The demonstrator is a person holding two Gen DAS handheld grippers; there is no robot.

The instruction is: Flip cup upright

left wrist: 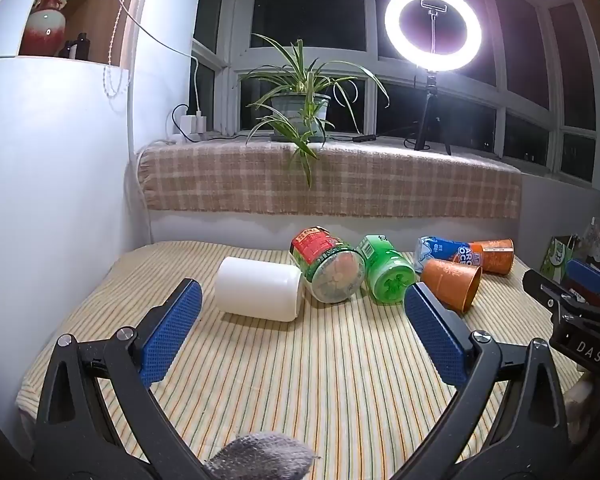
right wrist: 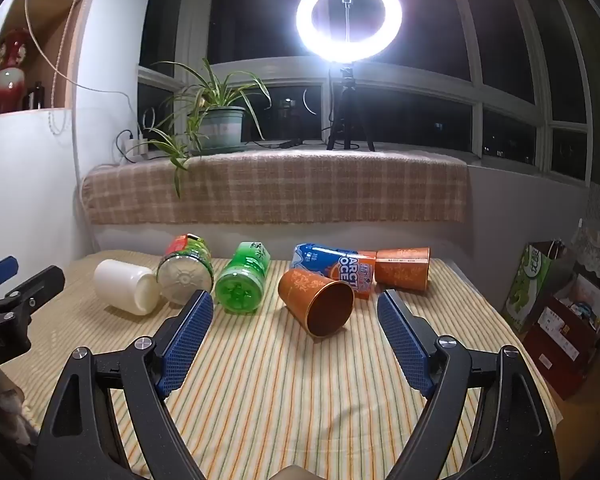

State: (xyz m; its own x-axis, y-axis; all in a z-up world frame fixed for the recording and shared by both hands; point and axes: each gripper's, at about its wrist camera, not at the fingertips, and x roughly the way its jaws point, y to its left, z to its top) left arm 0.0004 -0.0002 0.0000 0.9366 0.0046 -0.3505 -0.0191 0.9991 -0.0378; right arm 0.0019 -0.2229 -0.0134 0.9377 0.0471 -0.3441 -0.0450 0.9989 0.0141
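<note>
Two orange cups lie on their sides on the striped cloth. The near one has its open mouth toward me; it also shows in the left wrist view. The far one lies behind a blue bottle. My right gripper is open and empty, its blue pads just short of the near cup. My left gripper is open and empty, in front of a white jar and a red-green bottle.
A green bottle lies between the red-green bottle and the near cup. The table ends at a plaid-covered ledge with a plant and ring light. Boxes stand on the right.
</note>
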